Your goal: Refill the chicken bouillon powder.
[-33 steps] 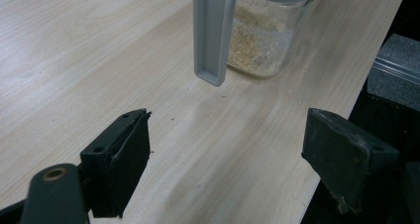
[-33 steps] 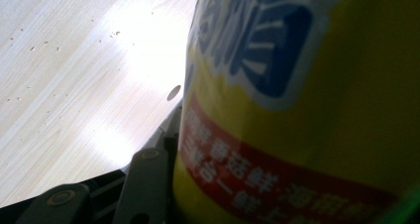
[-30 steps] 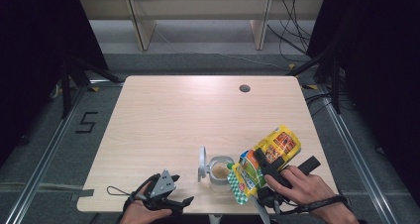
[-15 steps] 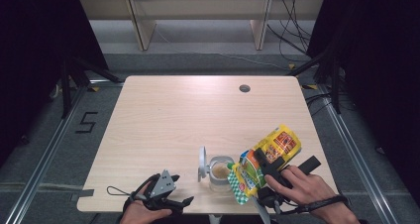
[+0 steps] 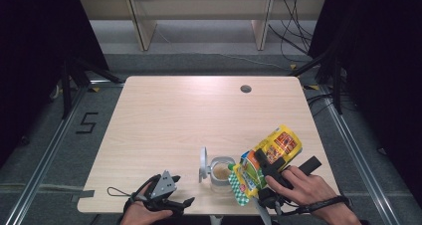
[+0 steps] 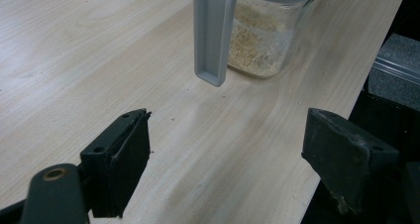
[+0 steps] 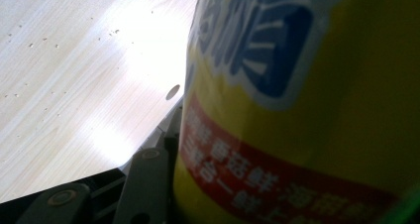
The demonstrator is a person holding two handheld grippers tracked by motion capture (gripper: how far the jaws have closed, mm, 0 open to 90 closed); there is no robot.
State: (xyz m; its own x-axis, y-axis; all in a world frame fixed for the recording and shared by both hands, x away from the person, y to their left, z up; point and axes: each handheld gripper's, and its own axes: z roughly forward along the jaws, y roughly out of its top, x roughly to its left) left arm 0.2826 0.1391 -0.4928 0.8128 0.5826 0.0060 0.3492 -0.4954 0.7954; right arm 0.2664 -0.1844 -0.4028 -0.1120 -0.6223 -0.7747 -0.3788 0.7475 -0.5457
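Near the front edge of the wooden table (image 5: 164, 115), right of centre, the right gripper (image 5: 266, 168) clamps a yellow snack bag (image 5: 271, 153) between its jaws and holds it tilted, its green-and-white lower end dipped over the mouth of a clear jar (image 5: 219, 172). The jar stands upright on the tabletop with pale crumbs in its bottom — the left gripper view shows the fill (image 6: 257, 40) through the glass — and its grey lid (image 5: 203, 162) is flipped up on the left side. The bag's printed face (image 7: 307, 105) crowds the right gripper view. At the front left edge, the left gripper (image 5: 169, 197) rests low, jaws spread wide with nothing between them — well apart from the jar.
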